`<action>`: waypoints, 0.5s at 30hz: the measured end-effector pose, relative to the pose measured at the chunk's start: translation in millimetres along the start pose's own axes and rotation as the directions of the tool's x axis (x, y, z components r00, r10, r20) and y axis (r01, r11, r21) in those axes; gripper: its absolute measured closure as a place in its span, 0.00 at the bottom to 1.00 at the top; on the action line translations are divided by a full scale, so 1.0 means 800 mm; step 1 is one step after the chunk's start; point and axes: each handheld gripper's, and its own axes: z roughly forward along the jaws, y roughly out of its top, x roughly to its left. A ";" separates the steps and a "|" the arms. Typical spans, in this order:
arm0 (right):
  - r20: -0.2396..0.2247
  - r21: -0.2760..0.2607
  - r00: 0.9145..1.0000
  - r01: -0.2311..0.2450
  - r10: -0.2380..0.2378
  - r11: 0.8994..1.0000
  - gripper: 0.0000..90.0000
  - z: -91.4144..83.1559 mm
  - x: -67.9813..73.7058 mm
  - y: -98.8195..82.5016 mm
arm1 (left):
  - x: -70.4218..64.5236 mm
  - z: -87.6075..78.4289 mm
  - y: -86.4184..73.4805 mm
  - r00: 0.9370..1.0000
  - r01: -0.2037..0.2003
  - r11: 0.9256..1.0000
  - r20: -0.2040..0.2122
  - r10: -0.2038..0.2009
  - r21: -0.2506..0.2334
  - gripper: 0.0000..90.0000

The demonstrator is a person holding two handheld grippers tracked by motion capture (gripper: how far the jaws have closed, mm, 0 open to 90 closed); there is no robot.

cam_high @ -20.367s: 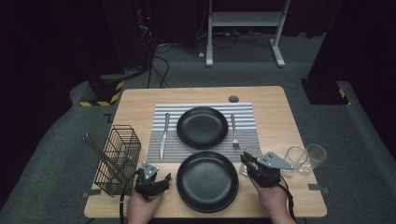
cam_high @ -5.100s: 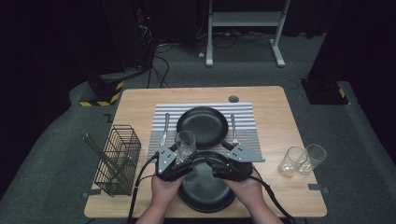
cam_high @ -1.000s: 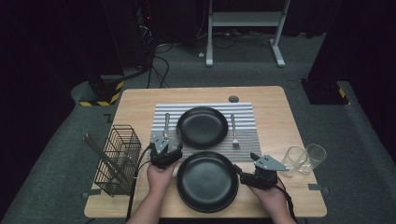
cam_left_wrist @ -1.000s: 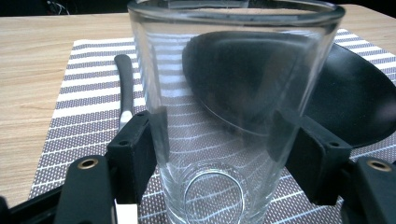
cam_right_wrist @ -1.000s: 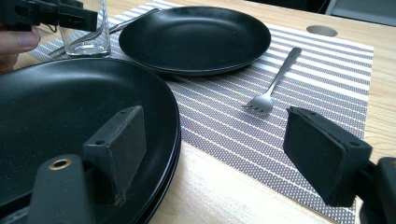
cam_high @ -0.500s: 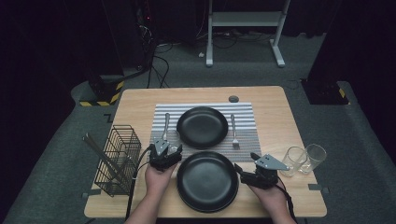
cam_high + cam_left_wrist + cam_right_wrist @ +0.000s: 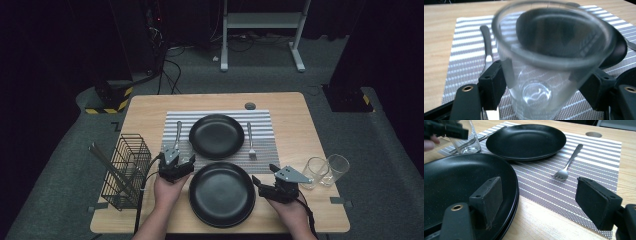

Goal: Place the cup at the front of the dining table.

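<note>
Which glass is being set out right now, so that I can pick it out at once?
Start at the striped placemat in the middle of the wooden table. At its near left corner, beside the knife, the left tool grips a clear glass. The two other glasses stand free on bare wood at the table's right.

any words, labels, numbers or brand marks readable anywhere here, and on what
None can be read.
The clear glass between the jaws of the left hand-held gripper has faint raised markings on its far wall, too blurred to read.
The black plates, the fork, the striped placemat and the right hand-held gripper carry no print that shows.
The black-and-yellow stripes on the floor are a pattern, not text.
</note>
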 end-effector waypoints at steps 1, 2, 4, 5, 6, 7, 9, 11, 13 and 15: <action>0.000 0.002 1.000 -0.002 0.002 1.000 0.24 0.001 0.000 0.000 | 0.000 0.000 0.003 1.000 0.004 1.000 0.003 -0.004 0.001 0.31; 0.000 0.003 1.000 -0.005 0.005 1.000 0.24 0.001 -0.001 0.000 | 0.001 0.000 0.005 1.000 0.011 1.000 0.006 -0.011 0.002 0.31; 0.000 0.002 1.000 -0.008 0.008 1.000 0.24 0.001 -0.001 0.000 | 0.001 0.001 0.007 1.000 0.008 1.000 0.007 -0.008 0.010 0.32; 0.001 0.001 1.000 -0.008 0.008 1.000 0.24 0.001 -0.001 0.000 | 0.000 0.001 0.008 1.000 0.000 1.000 0.000 0.000 0.013 0.32; 0.000 0.001 1.000 -0.007 0.007 1.000 0.24 0.001 -0.001 0.000 | -0.001 0.001 0.008 1.000 -0.008 1.000 -0.008 0.008 0.014 0.33; 0.001 0.001 1.000 -0.006 0.006 1.000 0.24 0.001 -0.001 0.000 | -0.002 0.001 0.008 1.000 -0.009 1.000 -0.012 0.010 0.012 0.33; 0.002 0.000 1.000 -0.007 0.007 1.000 0.24 0.000 -0.002 0.000 | -0.003 0.000 0.009 1.000 -0.008 1.000 -0.017 0.008 0.012 0.33; 0.000 -0.002 1.000 -0.008 0.008 1.000 0.24 0.000 -0.002 0.000 | -0.002 0.000 0.010 1.000 -0.006 1.000 -0.026 0.006 0.008 0.33; 0.000 0.000 1.000 -0.006 0.006 1.000 0.24 0.000 -0.001 0.000 | 0.001 0.002 0.012 1.000 0.011 1.000 -0.025 -0.011 0.005 0.33; -0.001 -0.001 1.000 -0.005 0.005 1.000 0.24 0.001 -0.001 0.000 | 0.002 0.004 0.014 1.000 0.018 1.000 -0.024 -0.018 0.003 0.33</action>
